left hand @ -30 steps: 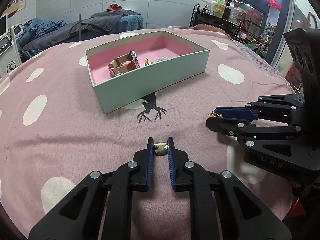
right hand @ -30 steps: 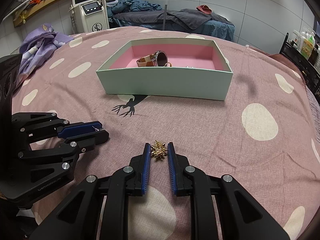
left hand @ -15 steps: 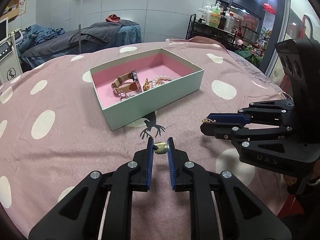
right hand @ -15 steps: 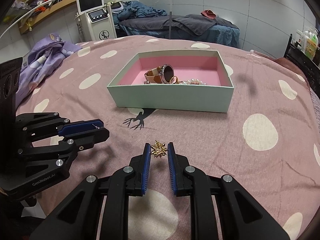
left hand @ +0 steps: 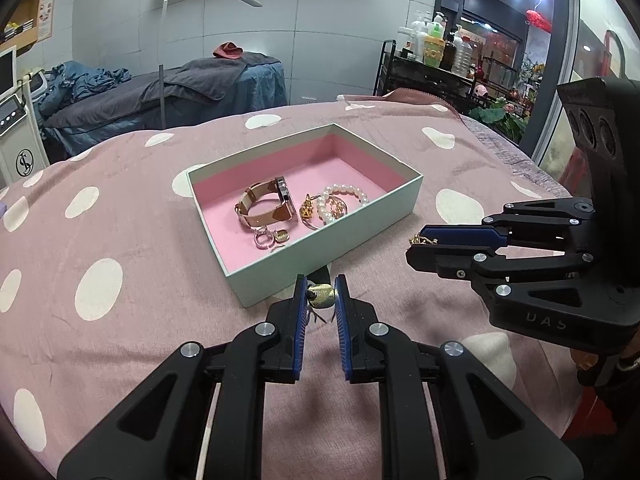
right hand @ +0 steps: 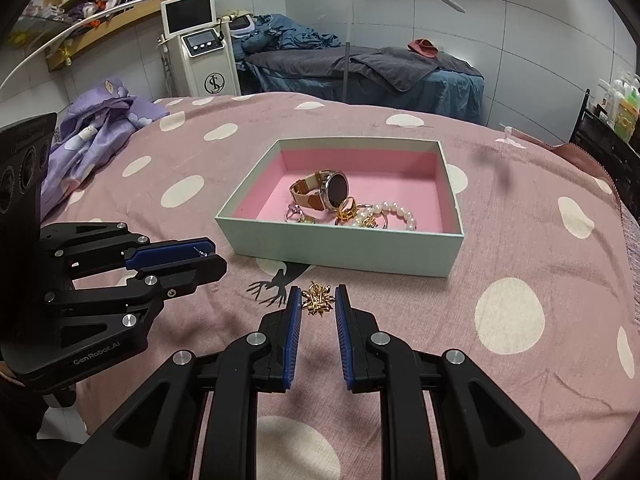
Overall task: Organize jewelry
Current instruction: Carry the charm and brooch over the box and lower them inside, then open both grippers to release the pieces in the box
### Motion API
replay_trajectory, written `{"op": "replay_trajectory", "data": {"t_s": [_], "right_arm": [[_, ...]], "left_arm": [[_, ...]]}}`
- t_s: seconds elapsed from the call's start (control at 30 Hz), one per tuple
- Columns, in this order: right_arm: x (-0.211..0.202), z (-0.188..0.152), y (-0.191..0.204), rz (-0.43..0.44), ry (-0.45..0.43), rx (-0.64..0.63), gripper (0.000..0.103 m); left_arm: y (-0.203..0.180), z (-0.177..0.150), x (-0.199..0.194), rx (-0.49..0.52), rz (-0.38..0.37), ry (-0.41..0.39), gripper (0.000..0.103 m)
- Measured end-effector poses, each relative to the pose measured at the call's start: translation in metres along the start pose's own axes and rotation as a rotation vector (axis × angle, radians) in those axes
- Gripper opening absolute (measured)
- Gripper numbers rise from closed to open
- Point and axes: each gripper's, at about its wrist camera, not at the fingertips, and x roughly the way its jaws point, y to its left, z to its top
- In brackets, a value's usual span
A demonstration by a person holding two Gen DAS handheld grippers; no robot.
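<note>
Black tool (left hand: 321, 295), blue ribbed pads (left hand: 299, 320)

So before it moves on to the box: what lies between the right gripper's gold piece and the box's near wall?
Only blanket, with a black deer print off to one side; the right wrist view shows it between the gold ornament and the box.

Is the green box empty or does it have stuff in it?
Not empty. The green box has no lid, and inside lie a watch, a pearl bracelet and small gold pieces.

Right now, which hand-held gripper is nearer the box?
Left. The left hand-held gripper, shut on a gold earring, is near the box front wall; the right, holding a brooch, sits further back.
</note>
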Motion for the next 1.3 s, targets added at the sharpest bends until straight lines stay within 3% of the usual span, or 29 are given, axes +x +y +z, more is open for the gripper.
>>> {"op": "replay_trajectory", "data": {"t_s": [0.33,0.7,1.3], "right_arm": [[0.008,0.029,-0.014,0.012,-0.021,0.017,0.017],[0.046,0.066,-0.030,-0.021,0.034,0.032,0.017],[0.091,0.067,-0.040,-0.081,0.138,0.021,0.017]], "left_arm": [[0.023,0.030,0.017,-0.029,0.001,0.012,0.014],[0.037,0.061,0.066,-0.047,-0.034,0.115,0.014],[0.034,0.061,0.101,-0.020,-0.031,0.183,0.014]]}}
